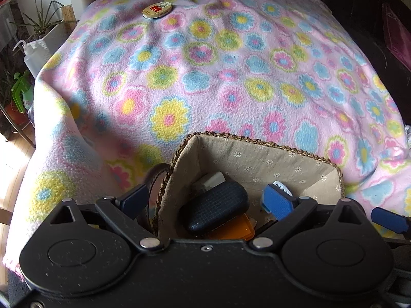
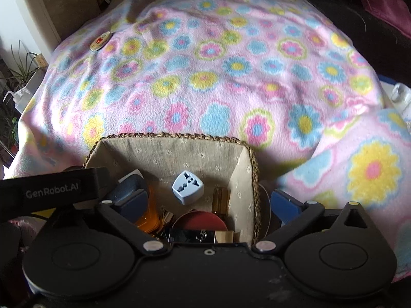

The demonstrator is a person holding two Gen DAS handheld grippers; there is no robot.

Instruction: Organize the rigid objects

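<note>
A woven basket (image 1: 259, 142) with a beige flowered lining sits at the near edge of the flowered blanket; it also shows in the right wrist view (image 2: 169, 136). It holds a dark blue case (image 1: 218, 206), an orange box (image 1: 236, 229), a light blue plug adapter (image 2: 187, 186), a red round lid (image 2: 200, 220) and a brown bottle (image 2: 220, 200). My left gripper (image 1: 205, 201) is open, straddling the basket's left wall. My right gripper (image 2: 209, 204) is open, straddling its right wall. A round yellow tin (image 1: 157, 9) lies far off on the blanket, also in the right wrist view (image 2: 100, 41).
The blanket (image 1: 231, 77) covers a raised surface that drops off at the left. Potted plants (image 1: 38, 23), a white squeeze bottle (image 1: 33, 56) and a green sprayer (image 1: 21, 89) stand left of it. Dark furniture (image 1: 372, 12) is at the back right.
</note>
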